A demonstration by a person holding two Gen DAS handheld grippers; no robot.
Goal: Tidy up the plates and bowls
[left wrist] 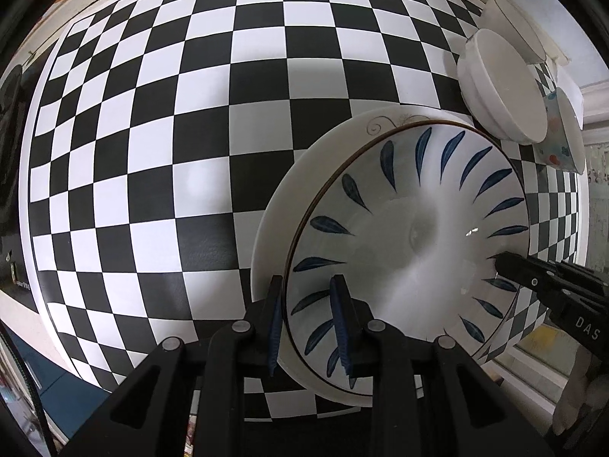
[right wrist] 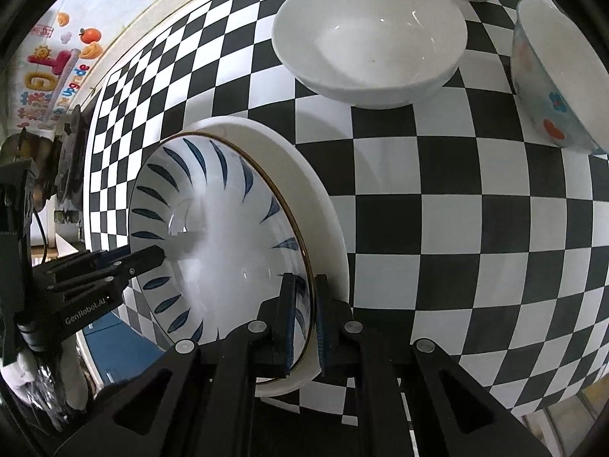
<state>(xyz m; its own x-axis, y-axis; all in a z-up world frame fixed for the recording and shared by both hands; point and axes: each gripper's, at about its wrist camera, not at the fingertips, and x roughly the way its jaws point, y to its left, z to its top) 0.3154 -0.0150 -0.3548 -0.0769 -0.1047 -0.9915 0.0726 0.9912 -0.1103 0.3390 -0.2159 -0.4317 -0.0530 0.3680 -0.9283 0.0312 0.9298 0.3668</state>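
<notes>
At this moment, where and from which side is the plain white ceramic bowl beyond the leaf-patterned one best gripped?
Probably by its rim, from straight above. The plain white ceramic bowl sits upright and open on the checkered cloth, apart from its neighbours, so one finger can drop inside and one outside the thin wall. Its rounded sides offer no flat hold from the side.

From my remote rig: the leaf-patterned bowl [left wrist: 411,236] is glossy glazed ceramic, catching highlights, as is the plain white bowl [right wrist: 369,34] at twelve o'clock. The checkered counter [left wrist: 190,152] covering looks matt and smooth. My left gripper [left wrist: 308,327] is matt black plastic with ribbed blue pads [left wrist: 340,327].
</notes>
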